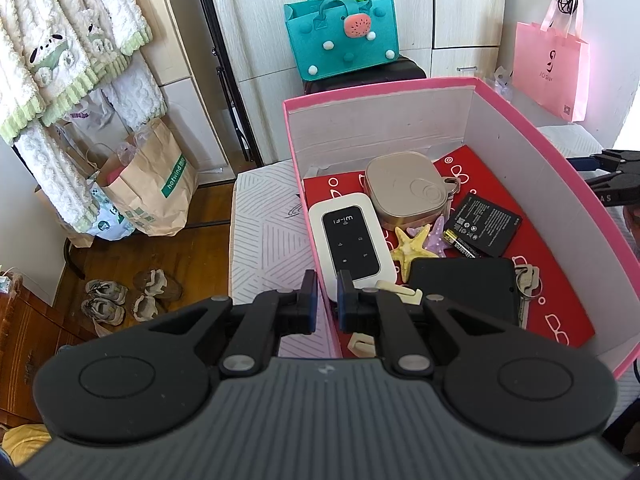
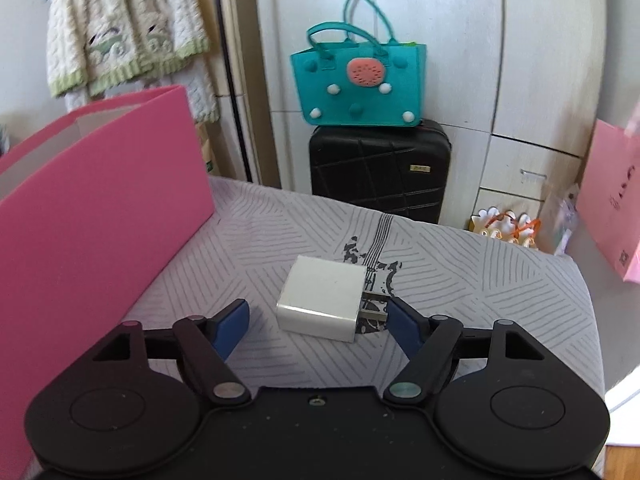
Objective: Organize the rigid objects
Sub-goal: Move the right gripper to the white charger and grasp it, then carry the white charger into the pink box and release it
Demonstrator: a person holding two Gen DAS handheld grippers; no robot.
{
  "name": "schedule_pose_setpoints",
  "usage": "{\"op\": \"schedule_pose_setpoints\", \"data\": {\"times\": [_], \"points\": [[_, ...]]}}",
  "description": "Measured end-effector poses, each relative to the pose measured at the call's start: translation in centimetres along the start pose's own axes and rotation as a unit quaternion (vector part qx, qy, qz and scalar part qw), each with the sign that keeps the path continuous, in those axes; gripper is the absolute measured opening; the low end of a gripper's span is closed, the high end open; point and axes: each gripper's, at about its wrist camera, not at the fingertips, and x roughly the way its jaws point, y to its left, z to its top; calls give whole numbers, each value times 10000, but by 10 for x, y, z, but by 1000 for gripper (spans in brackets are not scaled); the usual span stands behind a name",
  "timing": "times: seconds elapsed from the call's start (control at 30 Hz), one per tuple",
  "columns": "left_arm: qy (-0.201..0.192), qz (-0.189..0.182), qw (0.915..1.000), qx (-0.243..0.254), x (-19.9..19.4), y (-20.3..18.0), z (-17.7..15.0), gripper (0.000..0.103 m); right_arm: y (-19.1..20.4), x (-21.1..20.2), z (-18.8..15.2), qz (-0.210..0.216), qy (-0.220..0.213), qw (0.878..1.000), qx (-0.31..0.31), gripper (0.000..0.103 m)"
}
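Left wrist view: left gripper (image 1: 327, 300), jaws nearly together, clamped on the near-left wall of the pink box (image 1: 520, 116), one pad outside and one inside. The box has white inner walls and a red patterned liner. In it: white Wi-Fi router (image 1: 352, 240) with black glossy face, by the left wall; beige rounded tin (image 1: 408, 196) behind it; yellow starfish (image 1: 412, 250) at centre with a lilac starfish (image 1: 438, 236) beside it; black battery (image 1: 486, 224) with white print, right of the tin; small AA cell (image 1: 464, 246) touching the battery's near edge; black flat case (image 1: 464, 290) in front, with keys (image 1: 528, 284) at its right edge; cream hooks (image 1: 400, 292) near the pads. Right wrist view: right gripper (image 2: 318, 322), jaws wide apart, holding nothing. White charger (image 2: 322, 298), a rounded block with metal prongs pointing right, lies flat on the striped cloth (image 2: 480, 280) between the blue fingers (image 2: 232, 326), touching neither as far as can be told. The box stands at left, well apart from the charger.
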Motion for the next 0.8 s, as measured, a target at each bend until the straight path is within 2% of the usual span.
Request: {"op": "schedule_pose_setpoints", "data": {"times": [0.07,0.23,0.3,0.37,0.47,0.63,0.7,0.77,0.8], "points": [[-1,-14,10000,-5,0,0,0,9,-2,2,1,76,-3,9999,143,87],[-14,-23,10000,-8,0,0,0,9,-9,10,6,-237,-35,9995,228,87],[-28,-2,10000,23,0,0,0,9,-11,9,6,-259,-42,9993,274,81],[-25,-8,10000,32,0,-1,-1,9,-14,5,6,-219,-82,9987,460,67],[-26,-9,10000,33,0,-1,-1,9,-20,1,7,-15,-150,9968,790,66],[-40,-17,10000,29,0,-1,-1,9,-4,9,5,-306,-37,9995,114,71],[-39,-35,10000,23,0,-1,-1,9,6,8,3,-385,-114,9989,-229,60],[-22,-20,10000,23,0,-1,-1,9,17,-1,3,-187,-70,9979,-608,60],[-21,-24,10000,22,0,-1,-1,9,19,-7,4,-56,-75,9981,-610,60]]}}
